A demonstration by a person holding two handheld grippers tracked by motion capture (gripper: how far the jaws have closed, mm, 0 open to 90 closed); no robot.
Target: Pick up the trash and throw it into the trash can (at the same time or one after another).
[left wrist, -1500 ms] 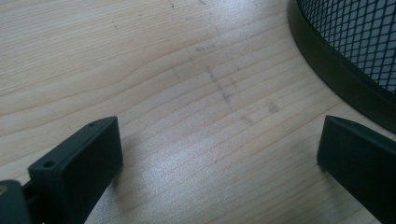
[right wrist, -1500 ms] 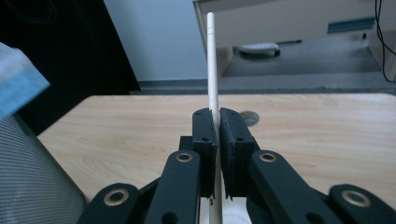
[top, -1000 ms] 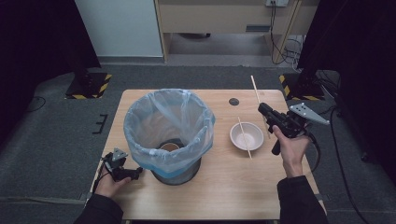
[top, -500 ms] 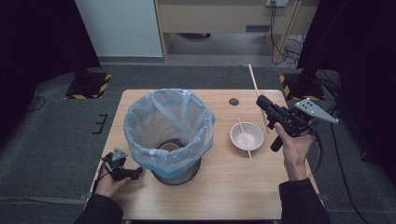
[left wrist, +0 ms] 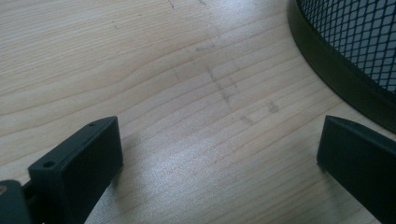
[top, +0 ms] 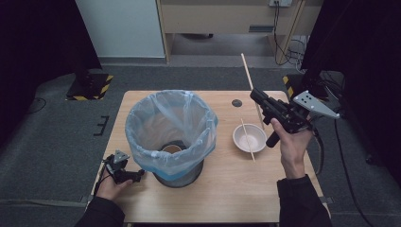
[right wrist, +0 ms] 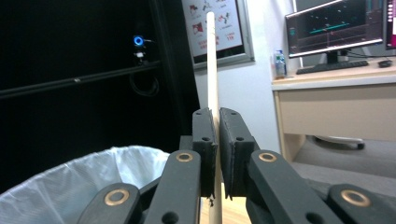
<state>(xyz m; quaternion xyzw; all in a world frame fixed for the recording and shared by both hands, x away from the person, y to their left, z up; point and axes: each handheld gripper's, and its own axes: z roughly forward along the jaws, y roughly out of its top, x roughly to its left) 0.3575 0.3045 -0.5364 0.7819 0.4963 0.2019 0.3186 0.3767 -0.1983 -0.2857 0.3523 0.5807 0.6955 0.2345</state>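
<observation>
My right gripper (top: 256,95) hovers above the table's right side, shut on a long wooden chopstick (top: 247,72) that points up and away. In the right gripper view the chopstick (right wrist: 211,60) stands upright, pinched between the pads of this gripper (right wrist: 215,114). A second chopstick (top: 244,128) lies across a white bowl (top: 255,132) just below that hand. A mesh bin lined with a pale blue bag (top: 170,124) stands mid-table. My left gripper (top: 138,176) rests on the table at the bin's foot, open (left wrist: 219,140) with only bare wood between its jaws.
A brown round thing (top: 171,148) lies at the bottom of the bin. The bin's black mesh base (left wrist: 345,51) is close to the left gripper's right jaw. A small dark disc (top: 237,102) sits on the wooden table (top: 227,194) behind the bowl.
My right hand has risen and drifted right with the chopstick, whose tip now reaches past the table's far edge. The left hand has stayed put.
</observation>
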